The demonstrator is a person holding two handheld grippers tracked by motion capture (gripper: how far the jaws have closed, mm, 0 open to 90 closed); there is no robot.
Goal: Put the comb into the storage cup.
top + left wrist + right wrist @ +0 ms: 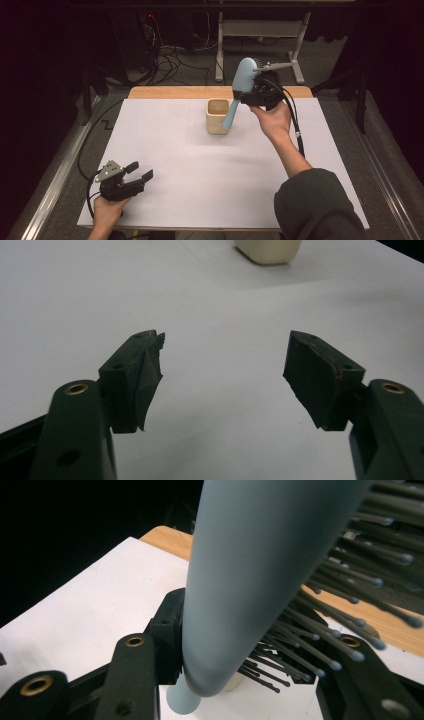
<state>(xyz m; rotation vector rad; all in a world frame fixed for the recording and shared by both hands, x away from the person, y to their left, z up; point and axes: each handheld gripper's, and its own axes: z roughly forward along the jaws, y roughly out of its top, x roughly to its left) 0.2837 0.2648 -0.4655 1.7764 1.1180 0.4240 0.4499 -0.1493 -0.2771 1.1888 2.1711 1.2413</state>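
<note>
Here, the right gripper (252, 92) is holding a light blue hairbrush (240, 85) above the far part of the table (200, 165). Its jaws are clamped on the head of the brush, as the right gripper view is showing: one jaw is pressing on the smooth blue back (250, 570), the other is sitting among the bristles (320, 645). The brush is standing tilted, with the head up and the handle pointing down toward the person. In the high view the end of the handle is lying in front of the right side of a small beige cup (218, 116); I cannot tell if it is touching the cup. The cup is standing upright on the white sheet, near the far edge.

The left gripper (136, 174) is resting low over the near left corner of the table, well apart from the cup and the brush. Its jaws are standing wide apart with nothing between them, and they are pointing toward the cup (268, 251).
</note>
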